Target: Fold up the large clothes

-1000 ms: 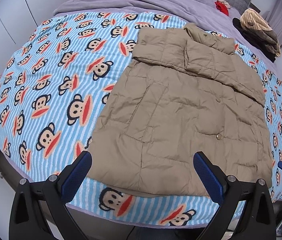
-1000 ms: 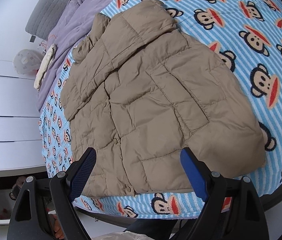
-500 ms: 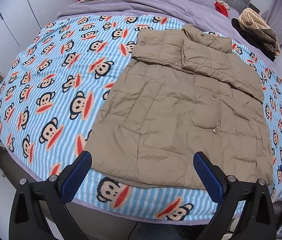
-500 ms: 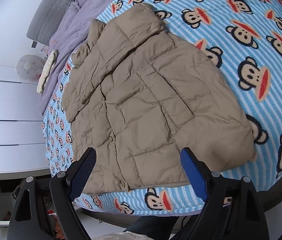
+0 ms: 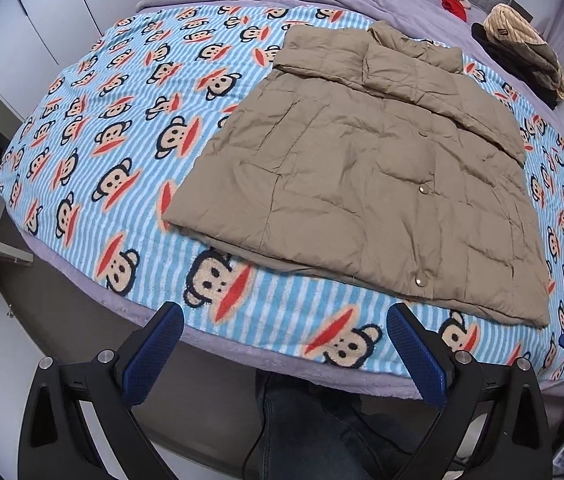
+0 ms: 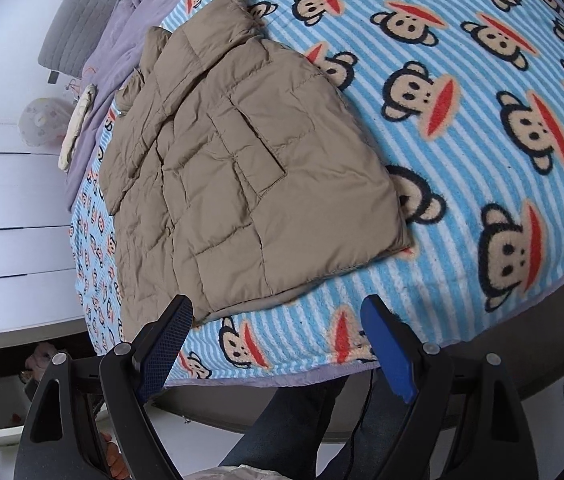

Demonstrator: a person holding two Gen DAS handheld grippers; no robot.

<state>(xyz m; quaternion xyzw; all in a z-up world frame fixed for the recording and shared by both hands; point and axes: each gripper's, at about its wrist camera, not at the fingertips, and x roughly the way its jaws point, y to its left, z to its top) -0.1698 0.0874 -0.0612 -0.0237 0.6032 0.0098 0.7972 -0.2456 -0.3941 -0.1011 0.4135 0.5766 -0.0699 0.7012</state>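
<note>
the jacket point(image 5: 370, 176) lies flat on the blanket point(image 5: 122, 128), sleeves folded in; it looks light, puffy and slippery, best pinched at its hem corners. left gripper point(image 5: 282, 356) and right gripper point(image 6: 278, 348) hang off its hem, fingers apart, empty

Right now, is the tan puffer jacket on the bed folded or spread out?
Partly folded: the jacket lies flat, both sleeves folded across its chest, body still full length.
</note>
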